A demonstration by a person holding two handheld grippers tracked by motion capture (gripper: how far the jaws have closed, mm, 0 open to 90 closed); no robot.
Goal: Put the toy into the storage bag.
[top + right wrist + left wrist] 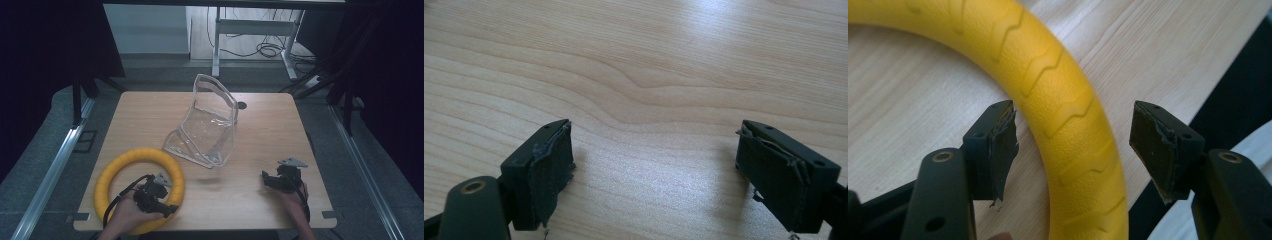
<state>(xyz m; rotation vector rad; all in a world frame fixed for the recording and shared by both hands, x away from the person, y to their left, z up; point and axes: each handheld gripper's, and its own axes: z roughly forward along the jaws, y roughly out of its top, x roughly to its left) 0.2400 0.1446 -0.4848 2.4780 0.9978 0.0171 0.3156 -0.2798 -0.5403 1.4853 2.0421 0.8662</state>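
Note:
A yellow foam ring (pixel 120 162) lies flat on the near left of the wooden table (pixel 265 130). My left gripper (pixel 167 202) hangs over the ring's near right side. In the left gripper view the ring (pixel 1058 90) runs between the two black jaws of this gripper (pixel 1073 145), which stands open with gaps on both sides of the tube. A clear plastic bag (pixel 210 125) stands open and crumpled at the table's middle. My right gripper (pixel 266 179) rests low at the near right, open (pixel 654 165) over bare wood (pixel 639 60), nothing between its fingers.
A small black hole (pixel 242 105) sits in the tabletop just right of the bag. The table's near edge runs close by the left gripper. Beyond the far edge lie floor, desk legs (pixel 216 50) and cables. Metal rails flank both sides.

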